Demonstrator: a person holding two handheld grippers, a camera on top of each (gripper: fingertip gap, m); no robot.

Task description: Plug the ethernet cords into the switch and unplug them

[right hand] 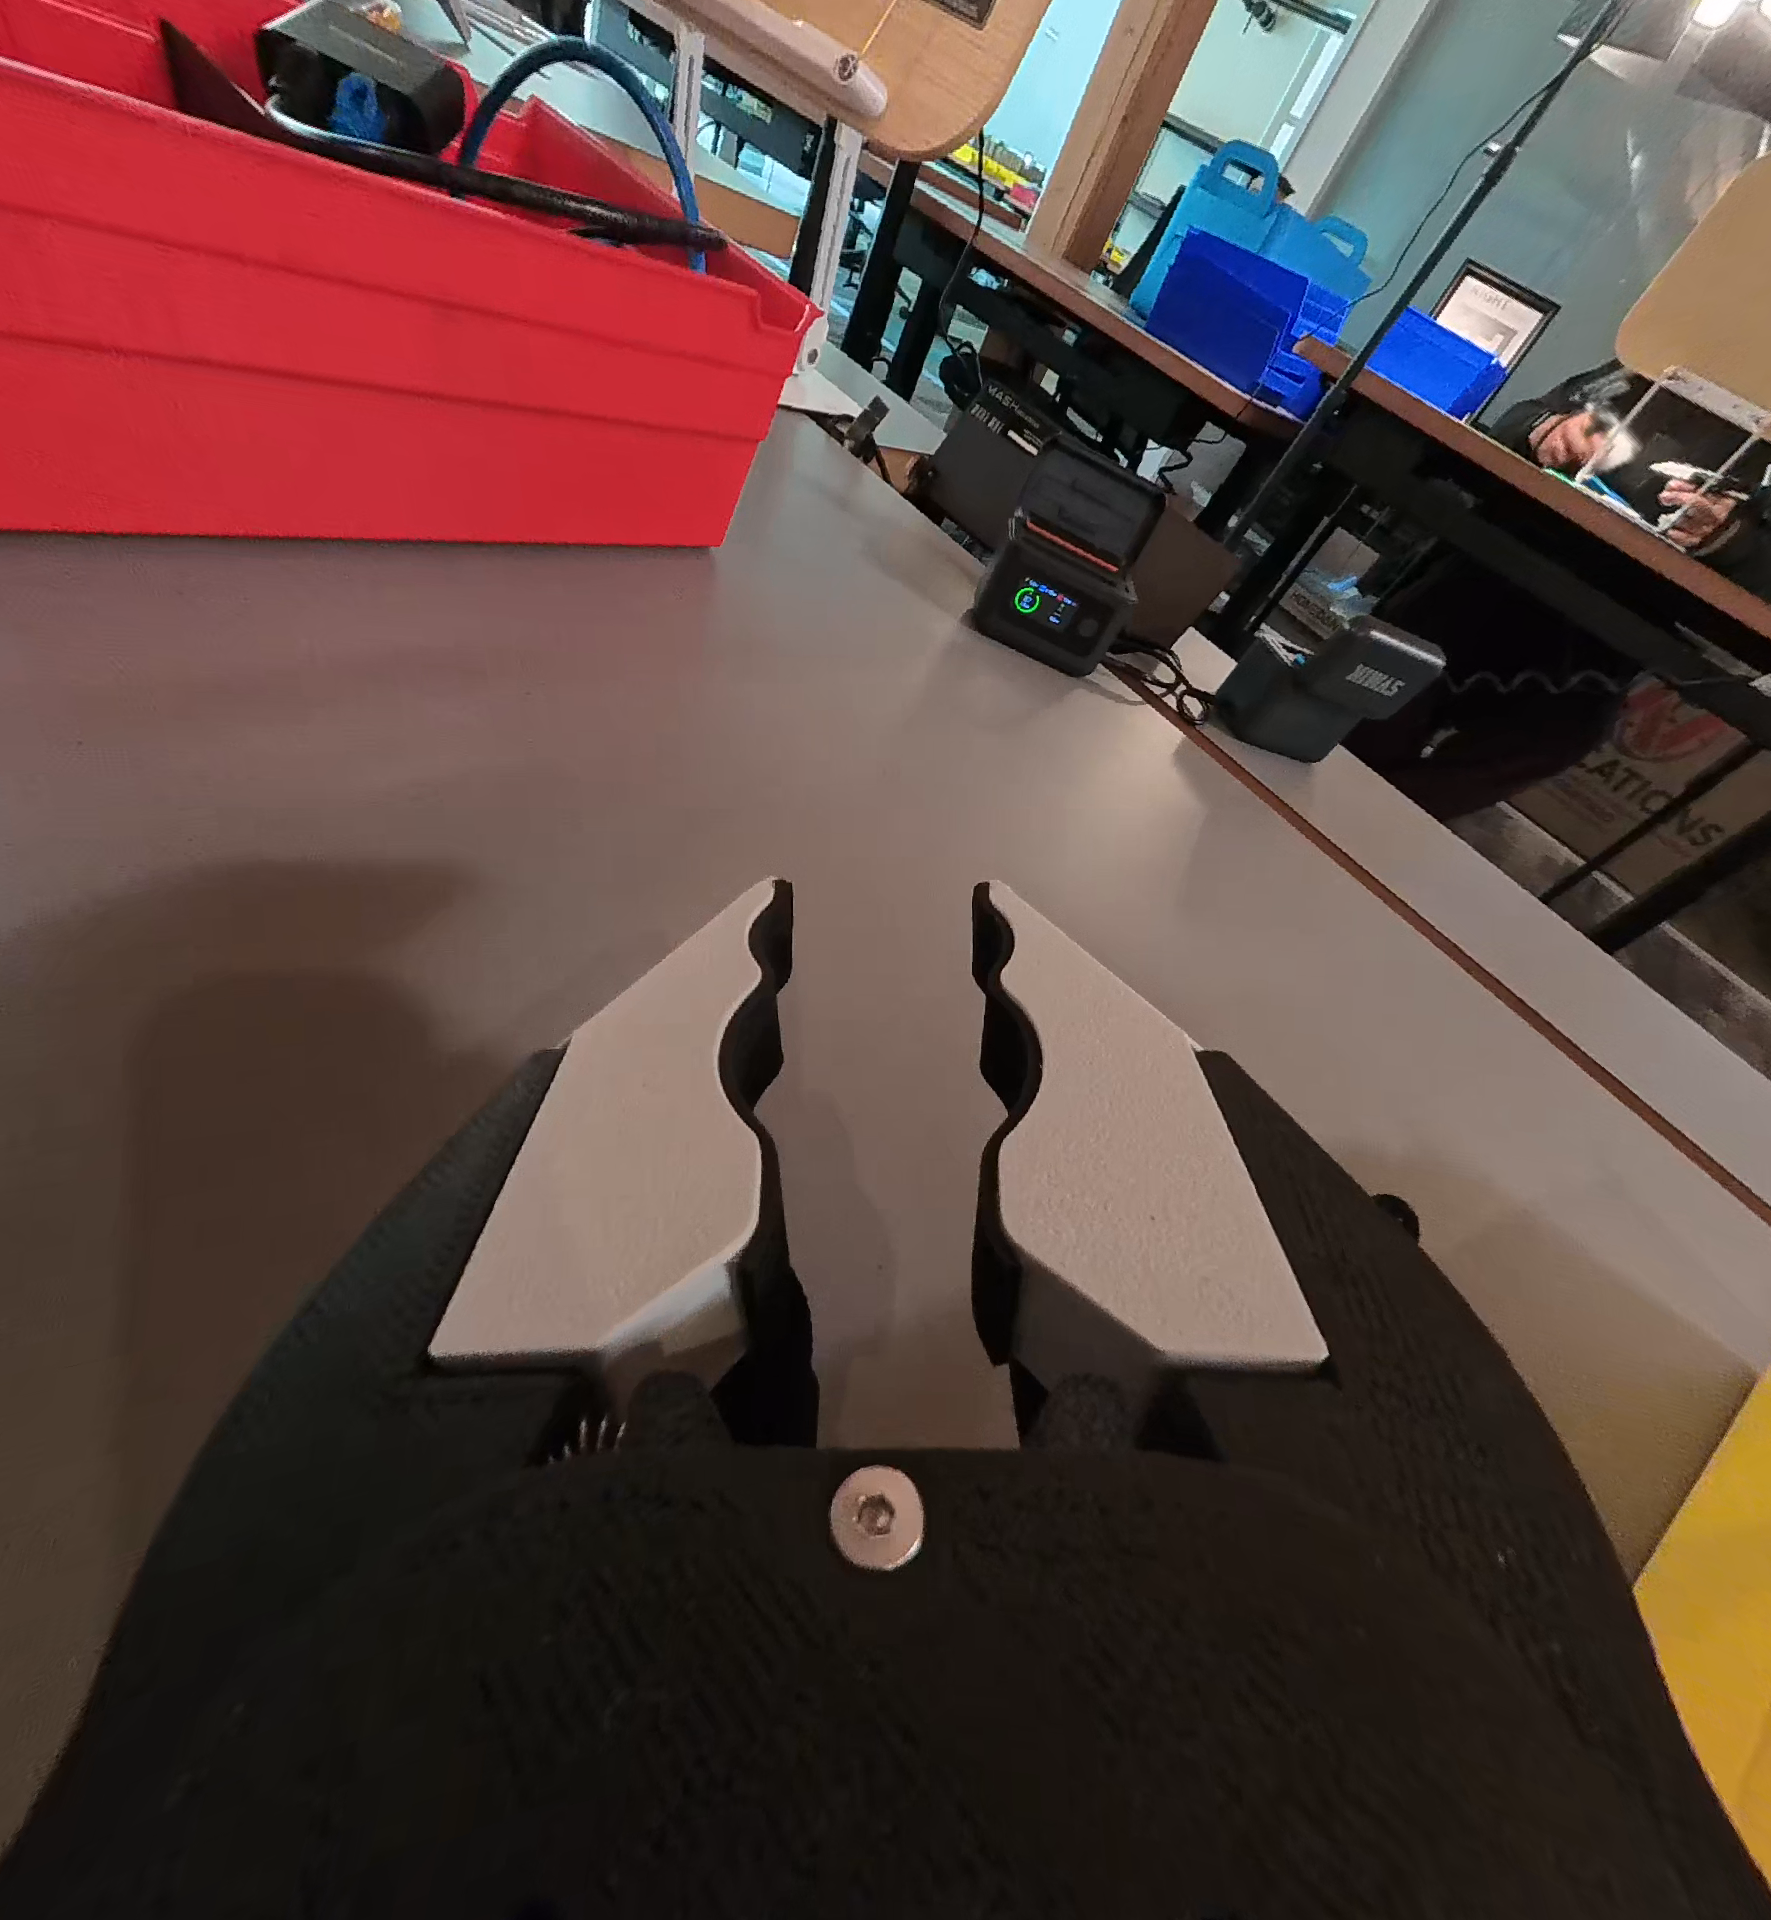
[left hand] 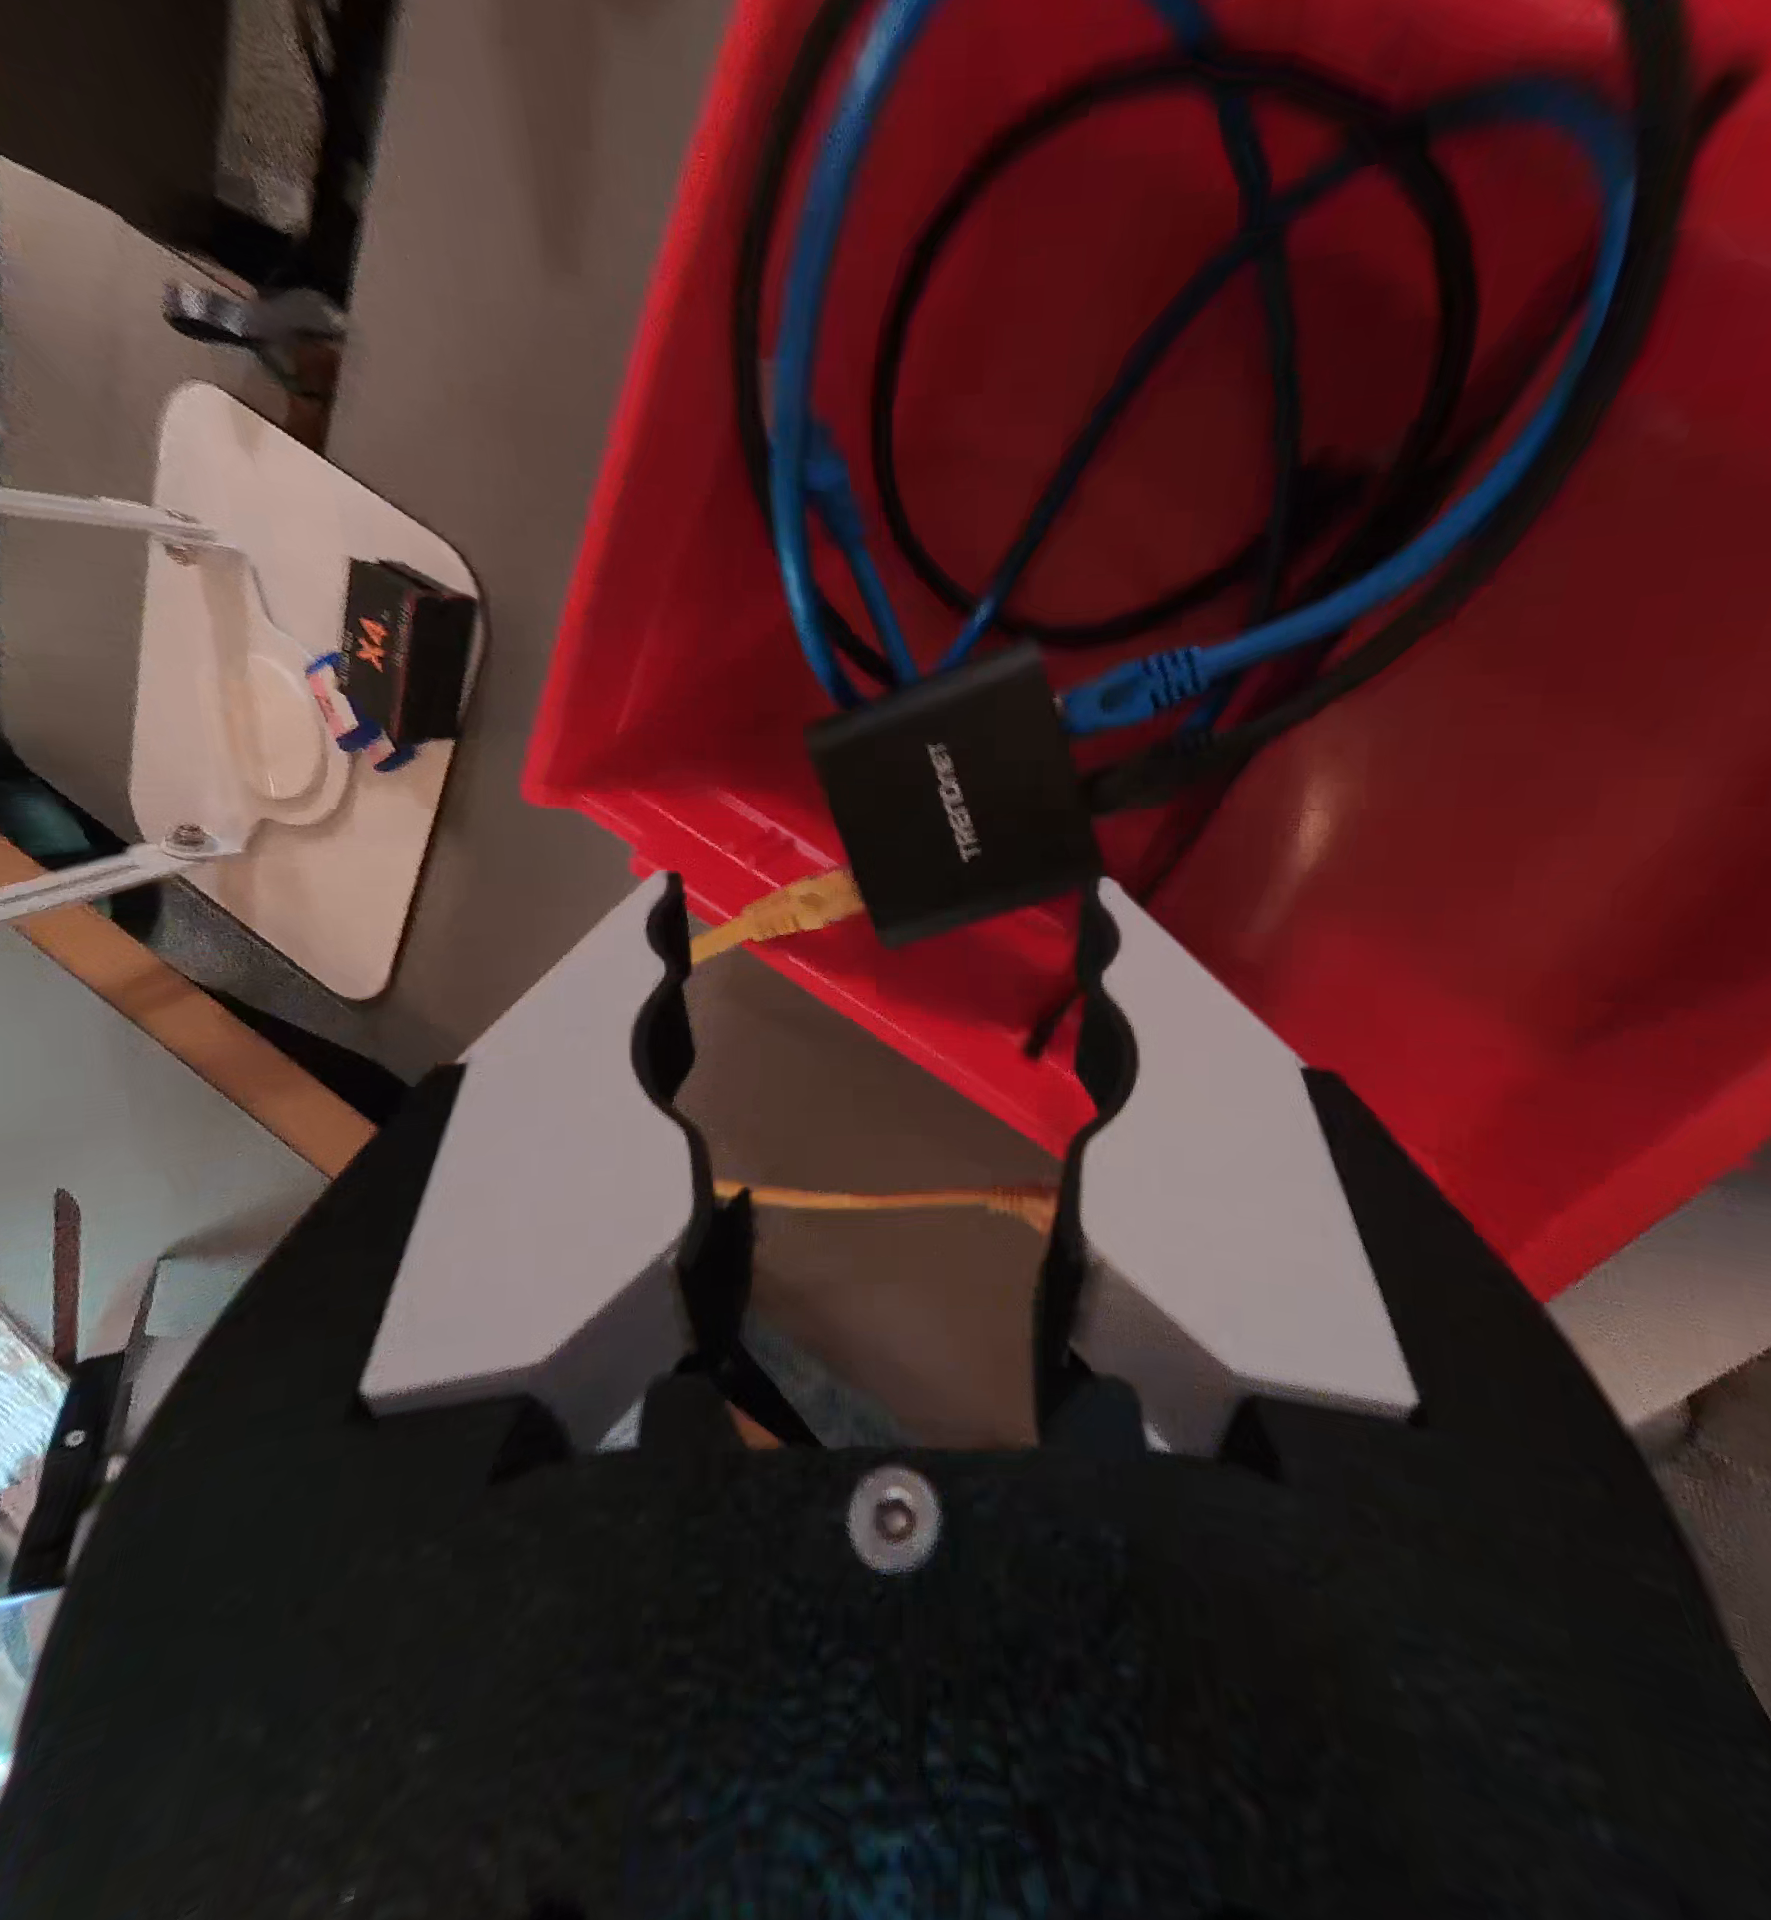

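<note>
Hovering over the red bin (left hand: 1483, 935), left tongs (left hand: 886, 914) are spread apart and empty; the black switch (left hand: 954, 795) sits inside with blue cord (left hand: 1151, 681) and yellow cord (left hand: 798, 909) plugged in. Right tongs (right hand: 881, 899) gape over the table (right hand: 548, 727), holding nothing

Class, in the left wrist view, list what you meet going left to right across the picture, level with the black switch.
White plate with a small black box → yellow plug → black switch → blue plug → red bin.
</note>
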